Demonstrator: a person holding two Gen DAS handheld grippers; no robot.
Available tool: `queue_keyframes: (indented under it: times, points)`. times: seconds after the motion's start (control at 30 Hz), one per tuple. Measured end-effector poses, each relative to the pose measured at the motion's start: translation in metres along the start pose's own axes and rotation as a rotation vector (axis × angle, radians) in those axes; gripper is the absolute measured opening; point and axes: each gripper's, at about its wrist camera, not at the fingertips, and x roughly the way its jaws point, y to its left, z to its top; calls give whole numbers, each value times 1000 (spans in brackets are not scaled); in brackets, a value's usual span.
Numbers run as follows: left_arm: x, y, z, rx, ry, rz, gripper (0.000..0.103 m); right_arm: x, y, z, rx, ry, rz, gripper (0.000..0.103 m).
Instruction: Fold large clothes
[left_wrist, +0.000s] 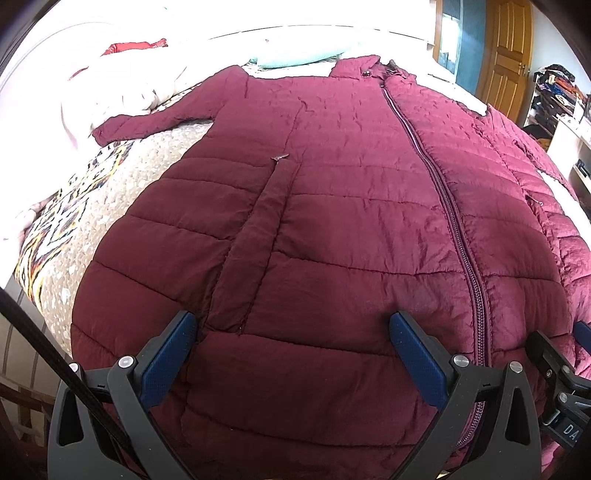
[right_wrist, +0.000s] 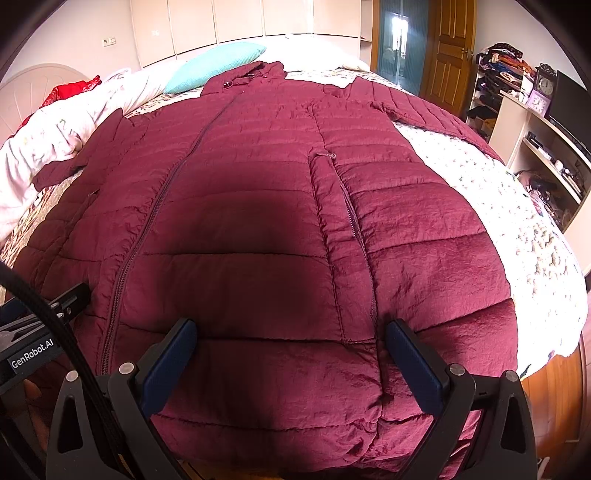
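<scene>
A long maroon quilted coat (left_wrist: 332, 206) lies flat and zipped on the bed, collar far, hem near; it also fills the right wrist view (right_wrist: 258, 221). Its left sleeve (left_wrist: 155, 120) stretches out to the left, its right sleeve (right_wrist: 436, 114) to the right. My left gripper (left_wrist: 293, 325) is open, low over the hem left of the zipper (left_wrist: 454, 221). My right gripper (right_wrist: 290, 328) is open, low over the hem right of the zipper (right_wrist: 147, 229), beside a pocket zip (right_wrist: 354, 221). Neither holds anything.
The bed has a patterned cover (left_wrist: 74, 206) and a white floral spread (right_wrist: 517, 229). A turquoise pillow (right_wrist: 218, 62) and white bedding (right_wrist: 66, 122) lie near the head. Shelves (right_wrist: 535, 147) and a wooden door (right_wrist: 448, 48) stand to the right.
</scene>
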Motion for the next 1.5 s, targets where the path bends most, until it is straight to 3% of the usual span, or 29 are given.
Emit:
queue_keyframes:
  times: [0.4,1.07,1.5]
  points:
    - [-1,4,-6,-44,-46,-61,103,0,0,-1,-1,-3,-3,103]
    - [0,0,-4,-31,-22,-8,103,-1,10,-2,-26,34,-104,103]
    - [1,0,-3,-49,-28,-2,103,0,10,-4,-8,28,-86,103]
